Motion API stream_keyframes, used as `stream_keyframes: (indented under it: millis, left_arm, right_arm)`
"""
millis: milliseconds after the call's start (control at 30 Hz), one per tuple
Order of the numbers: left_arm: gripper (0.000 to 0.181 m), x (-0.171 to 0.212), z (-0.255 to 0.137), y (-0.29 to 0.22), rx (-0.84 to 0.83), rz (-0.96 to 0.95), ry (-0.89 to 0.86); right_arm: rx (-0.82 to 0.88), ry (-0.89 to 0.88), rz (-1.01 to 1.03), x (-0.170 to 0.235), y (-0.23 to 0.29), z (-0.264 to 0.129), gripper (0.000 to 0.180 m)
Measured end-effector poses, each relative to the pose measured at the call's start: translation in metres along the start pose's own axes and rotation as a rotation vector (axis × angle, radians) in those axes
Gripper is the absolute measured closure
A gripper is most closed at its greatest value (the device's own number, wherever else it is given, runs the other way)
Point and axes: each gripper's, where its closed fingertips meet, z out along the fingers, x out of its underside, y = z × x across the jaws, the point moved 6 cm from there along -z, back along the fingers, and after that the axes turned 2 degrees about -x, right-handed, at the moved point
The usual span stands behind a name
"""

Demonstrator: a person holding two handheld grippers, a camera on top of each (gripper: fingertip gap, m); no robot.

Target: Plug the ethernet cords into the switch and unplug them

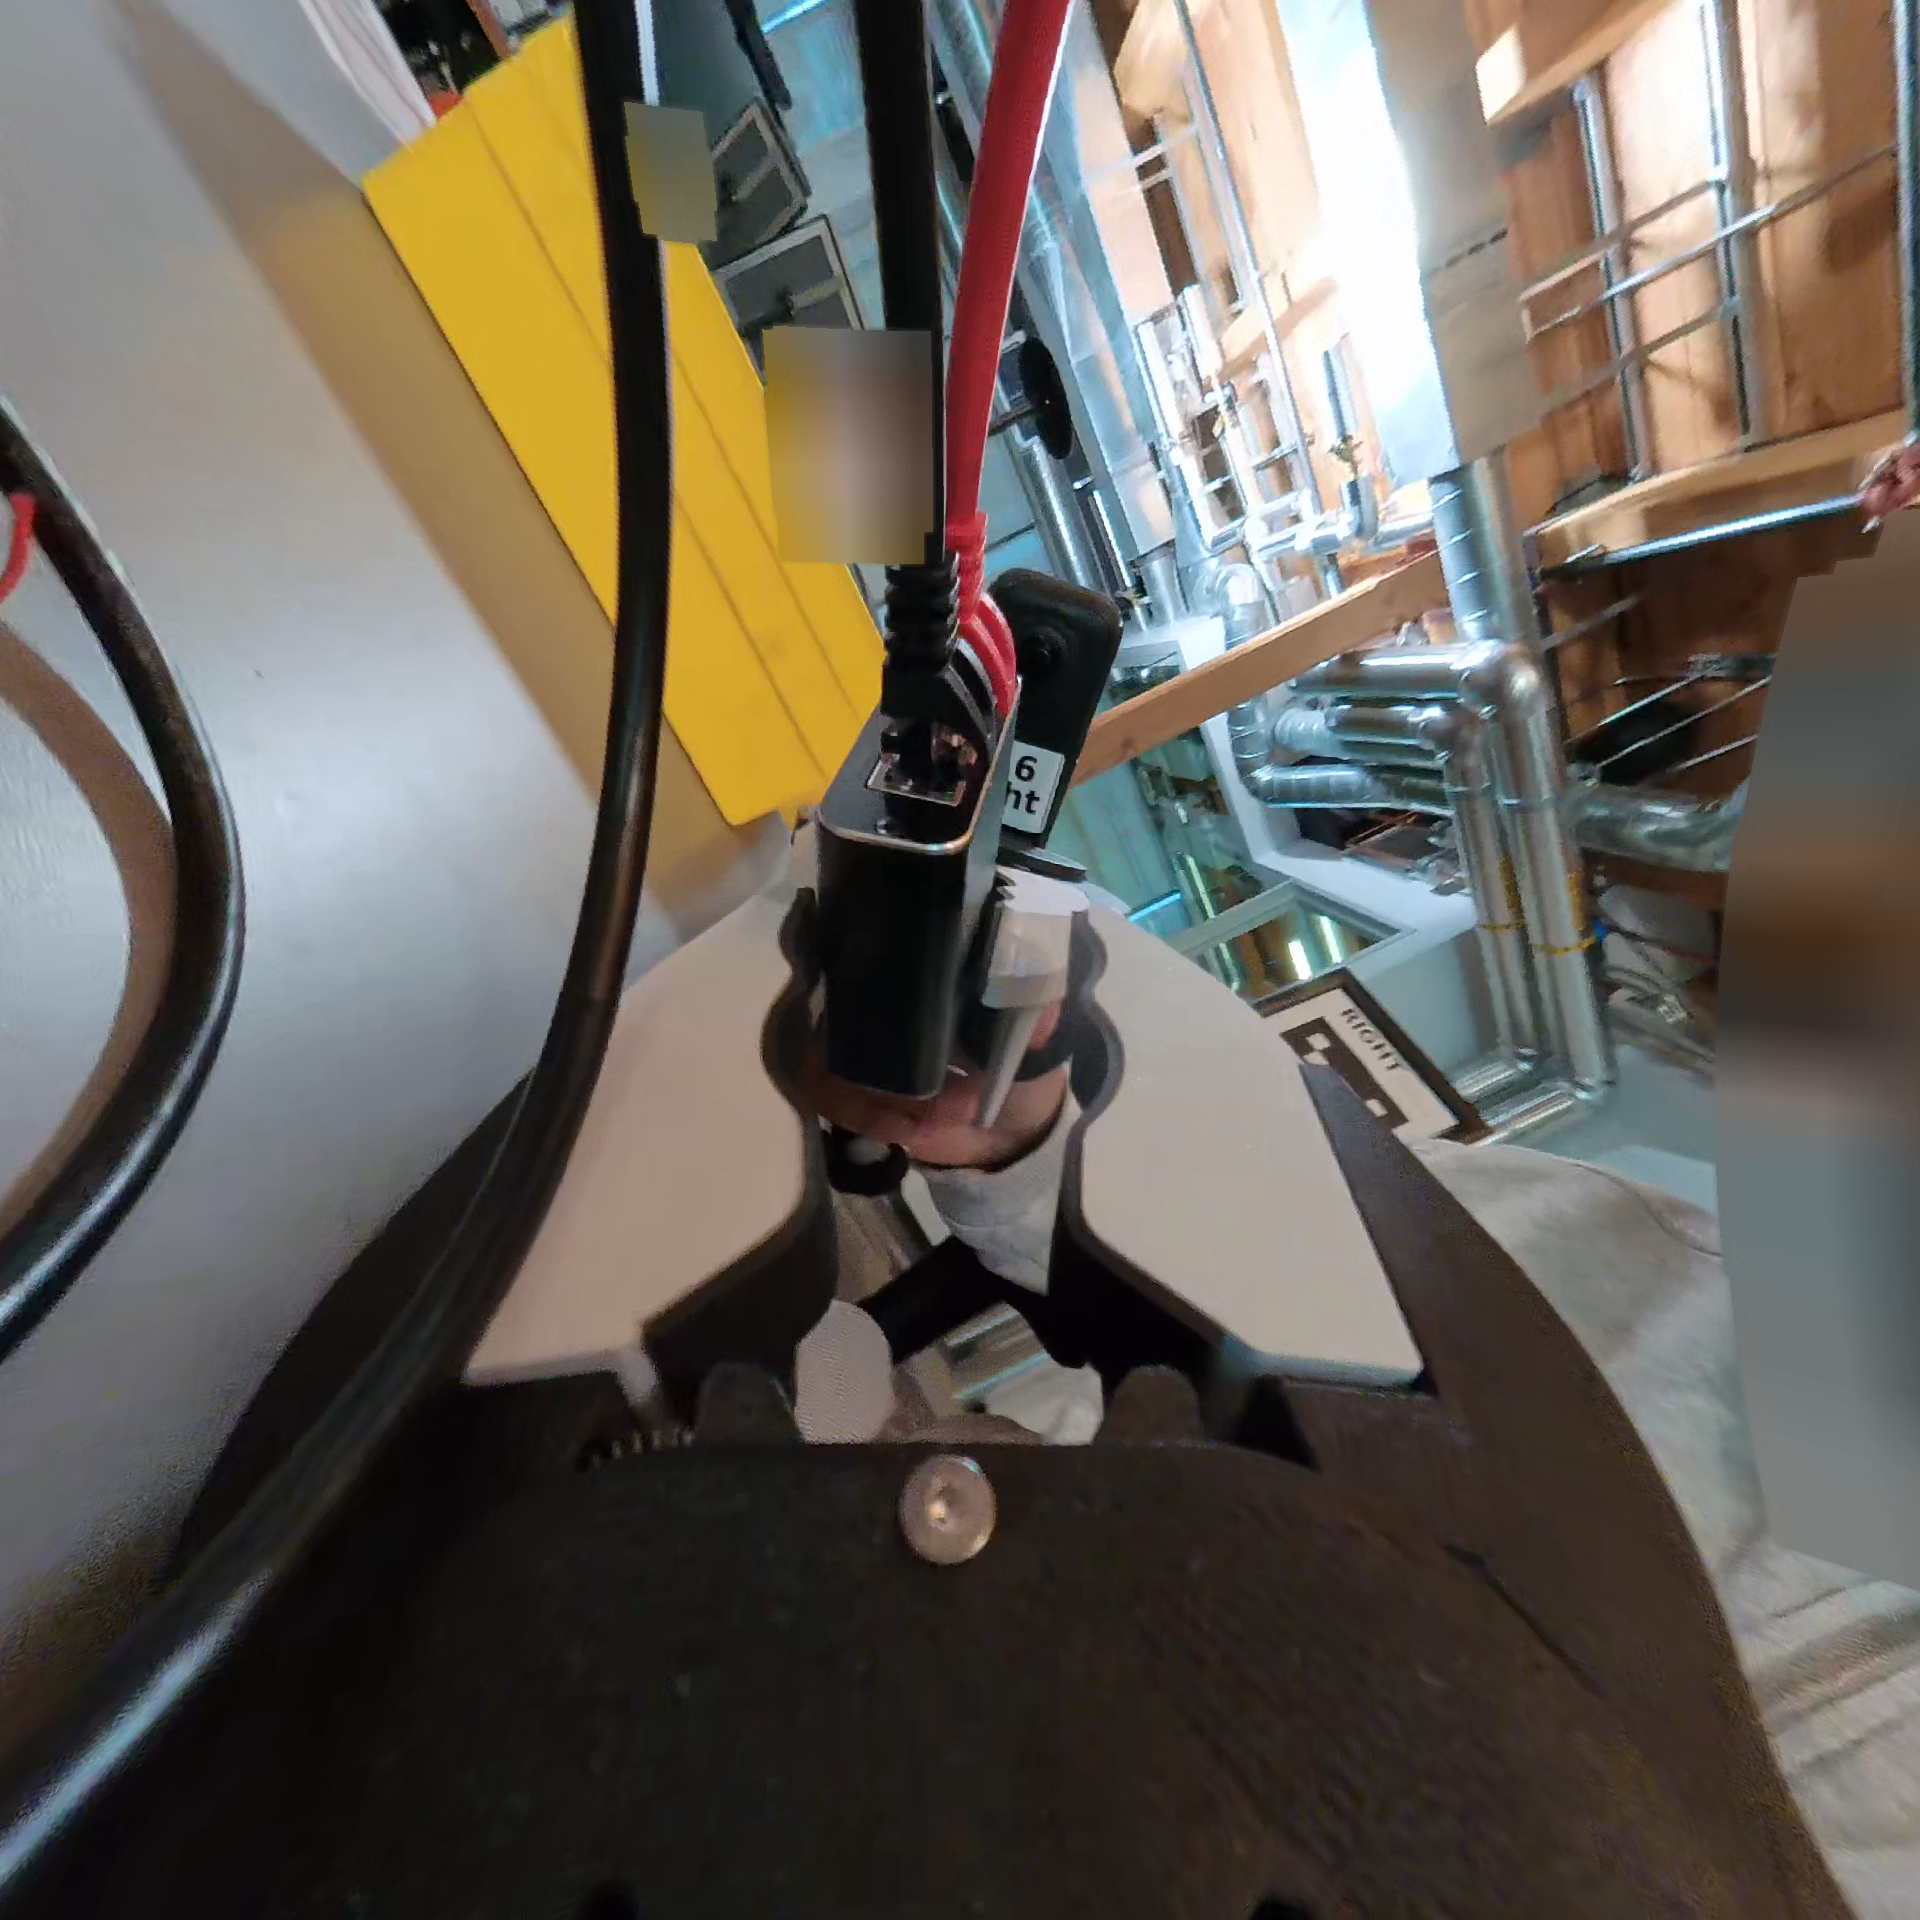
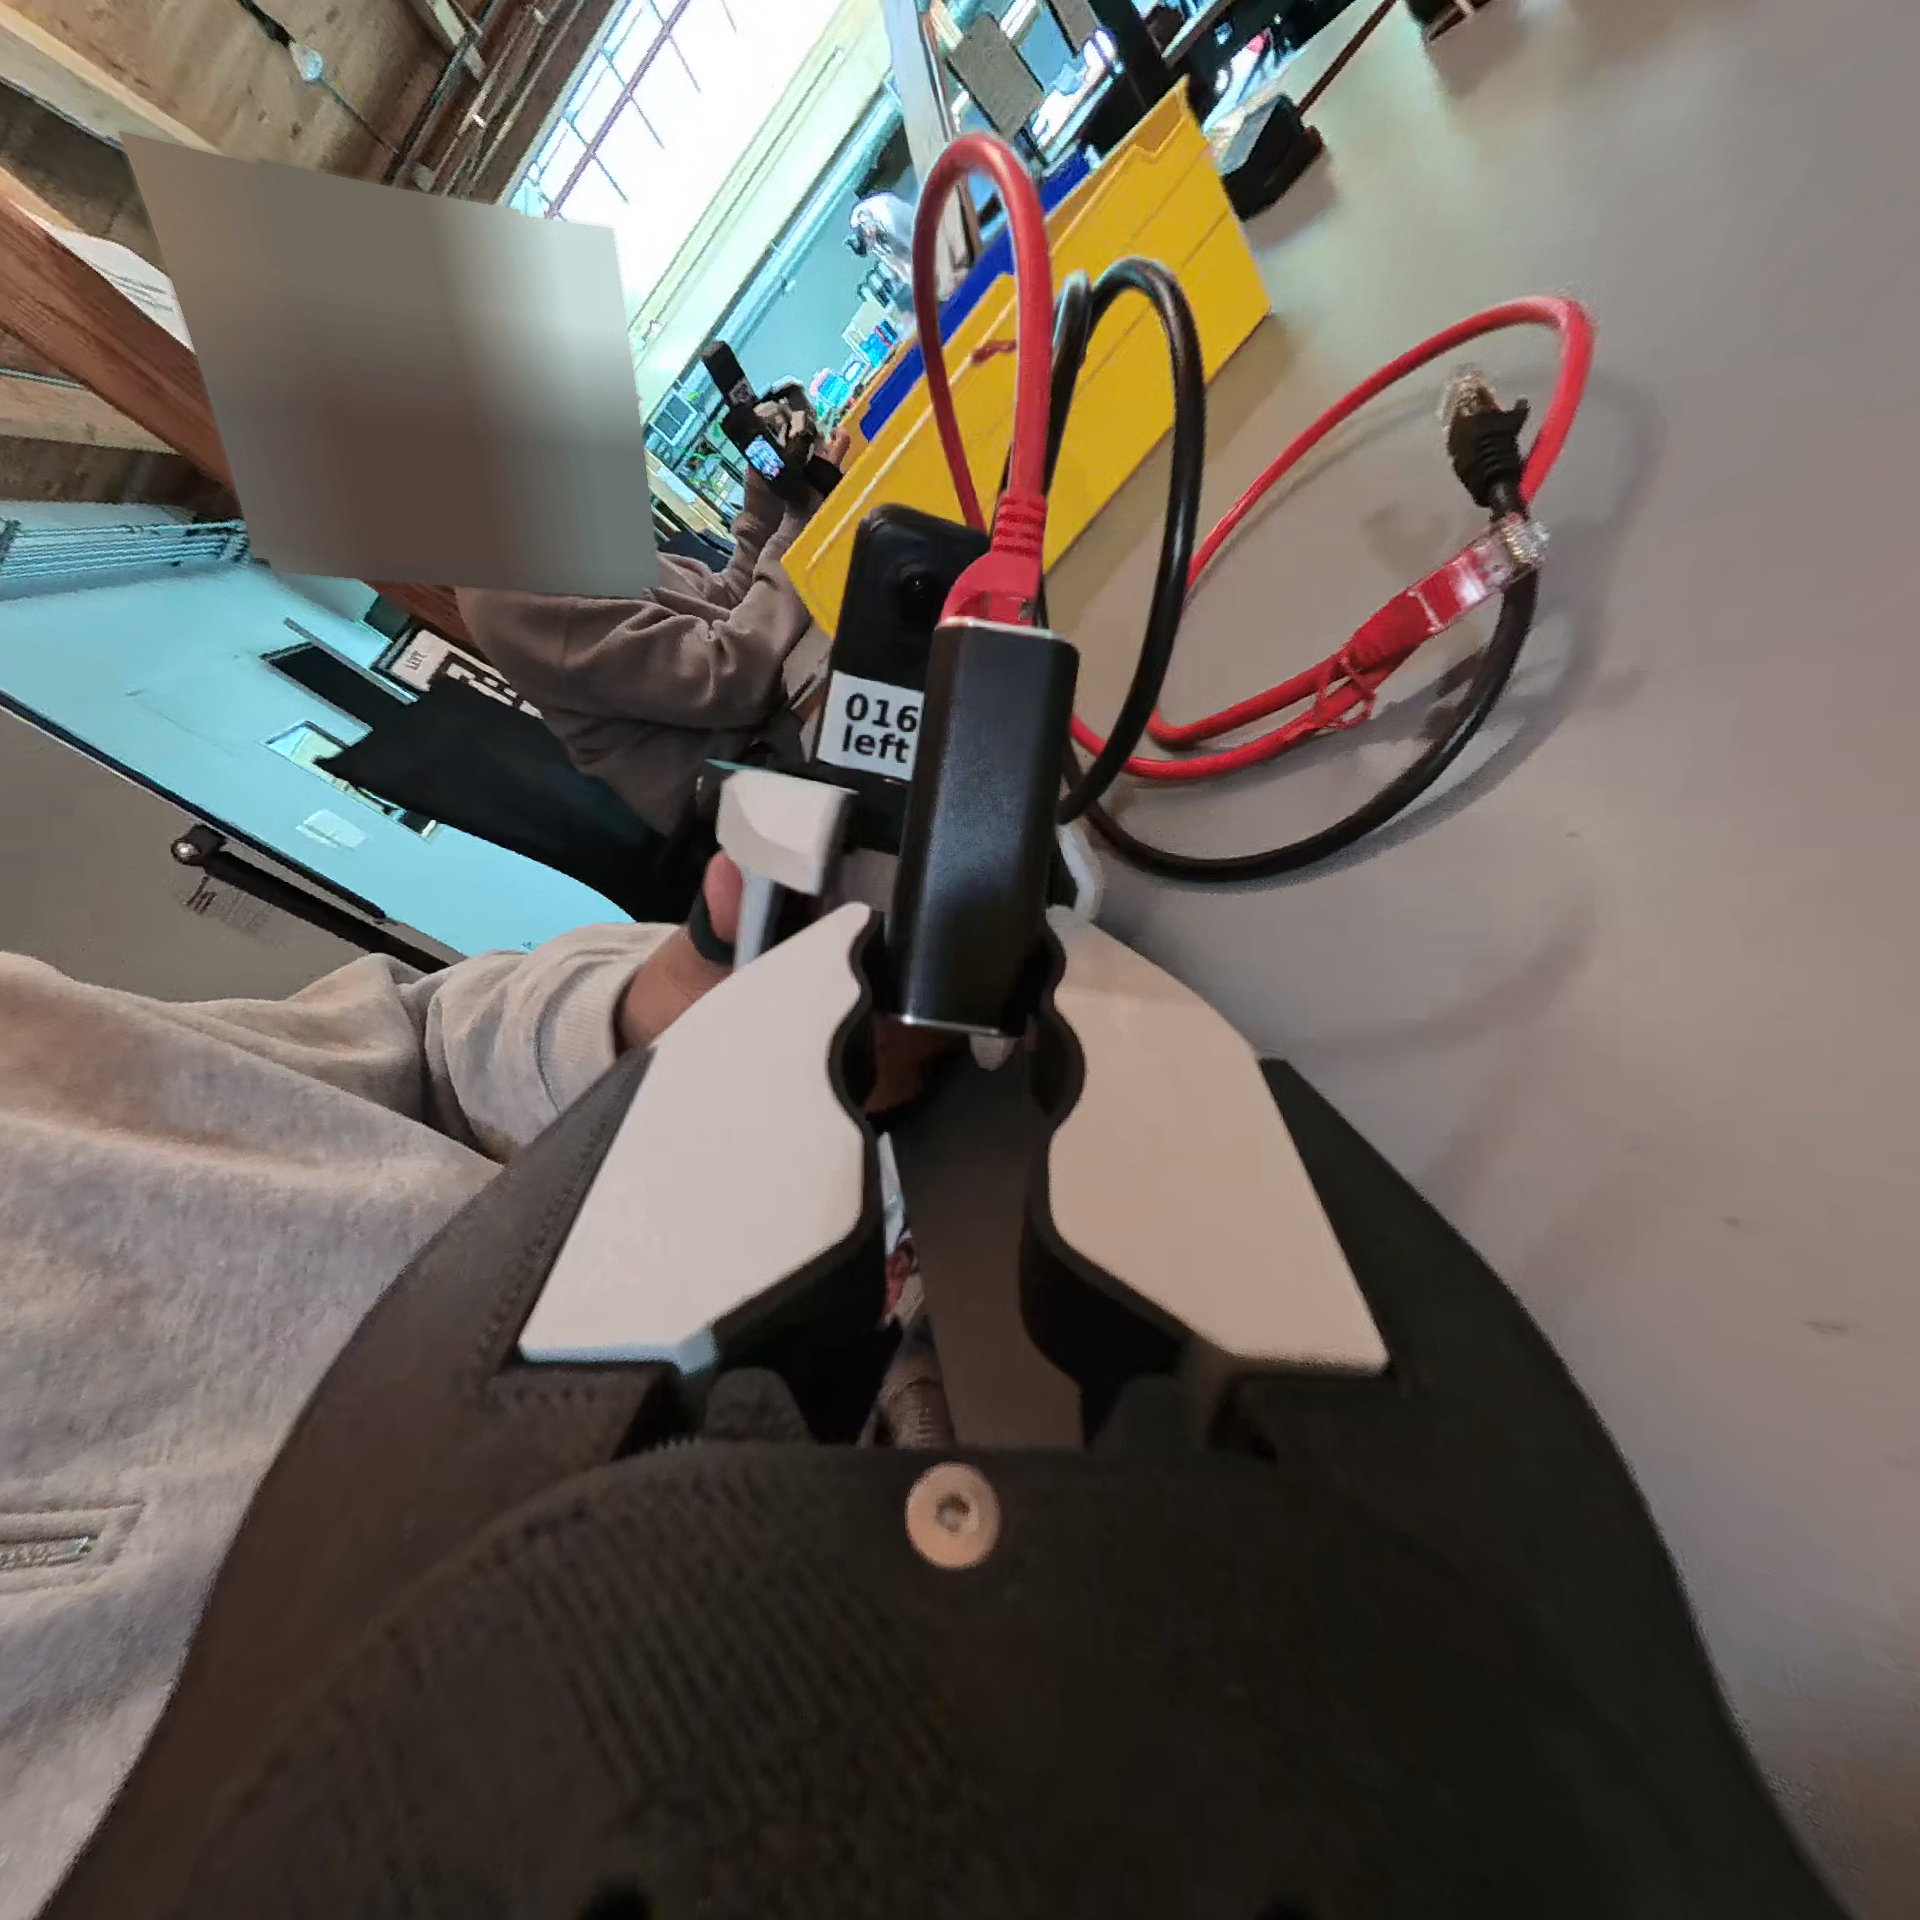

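Observation:
The black switch [image 1: 894, 935] is held up off the grey table [image 2: 1662, 935], gripped from opposite ends by both grippers. My left gripper [image 1: 935, 1049] is shut on its lower end. A black cord [image 1: 920, 634] and a red cord [image 1: 987, 343] are plugged into its far face. In the right wrist view, my right gripper [image 2: 956, 1003] is shut on the switch [image 2: 977, 810], with the red cord [image 2: 1003, 582] plugged in on top and the black cord [image 2: 1184, 416] looping behind. The free red plug [image 2: 1475, 577] and free black plug [image 2: 1481, 426] lie on the table.
A yellow bin [image 2: 1122, 343] stands on the table behind the cords and also shows in the left wrist view [image 1: 623, 416]. A person's grey sleeve [image 2: 260, 1195] is at the left. Another person [image 2: 665, 665] sits beyond the table.

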Motion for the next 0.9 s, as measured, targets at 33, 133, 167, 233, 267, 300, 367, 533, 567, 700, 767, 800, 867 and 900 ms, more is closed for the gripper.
stream_keyframes:
  millis: [33,133,167,233,267,300,367,533,567,700,767,800,867,900]
  left_arm:
    - [0.135,0.002,-0.002,0.0,-0.005,-0.022,0.02]
    - [0.149,0.01,-0.009,-0.006,-0.011,0.026,0.077]
    - [0.149,0.009,-0.01,-0.012,-0.009,0.056,0.069]
    - [0.152,0.003,-0.012,-0.025,0.002,0.158,0.06]
    - [0.152,-0.001,-0.013,-0.032,-0.004,0.235,0.055]
    - [0.151,-0.004,-0.013,-0.039,-0.016,0.321,0.057]
    - [0.142,-0.008,-0.014,-0.047,-0.081,0.501,0.072]
    - [0.111,-0.013,-0.018,-0.059,-0.336,0.993,0.124]
    - [0.107,-0.013,-0.019,-0.061,-0.383,1.097,0.135]
    - [0.099,-0.005,-0.016,-0.067,-0.488,1.396,0.203]
    - [0.099,0.001,-0.014,-0.069,-0.498,1.488,0.236]
    - [0.099,0.004,-0.012,-0.068,-0.505,1.524,0.254]
    - [0.099,0.011,-0.009,-0.068,-0.507,1.583,0.298]
    - [0.1,0.014,-0.008,-0.067,-0.513,1.61,0.319]
  right_arm:
    - [0.007,0.001,-0.004,-0.001,-0.001,-0.002,0.154]
    - [0.031,-0.054,-0.025,-0.012,-0.004,-0.015,0.155]
    - [0.048,-0.062,-0.042,-0.015,-0.006,-0.021,0.155]
    - [0.098,-0.064,-0.089,-0.02,-0.011,-0.031,0.154]
    - [0.119,-0.061,-0.111,-0.022,-0.012,-0.036,0.155]
    - [0.135,-0.056,-0.138,-0.024,-0.013,-0.039,0.155]
    - [0.169,-0.028,-0.219,-0.027,-0.011,-0.042,0.155]
    - [0.237,0.1,-0.47,-0.019,0.003,-0.03,0.155]
    - [0.249,0.122,-0.514,-0.016,0.006,-0.027,0.155]
    - [0.332,0.206,-0.732,-0.009,0.016,-0.019,0.155]
    - [0.376,0.245,-0.842,-0.004,0.021,-0.015,0.155]
    - [0.384,0.264,-0.883,-0.002,0.023,-0.012,0.155]
    - [0.389,0.291,-0.939,0.004,0.027,-0.007,0.155]
    - [0.398,0.303,-0.958,0.006,0.028,-0.005,0.155]
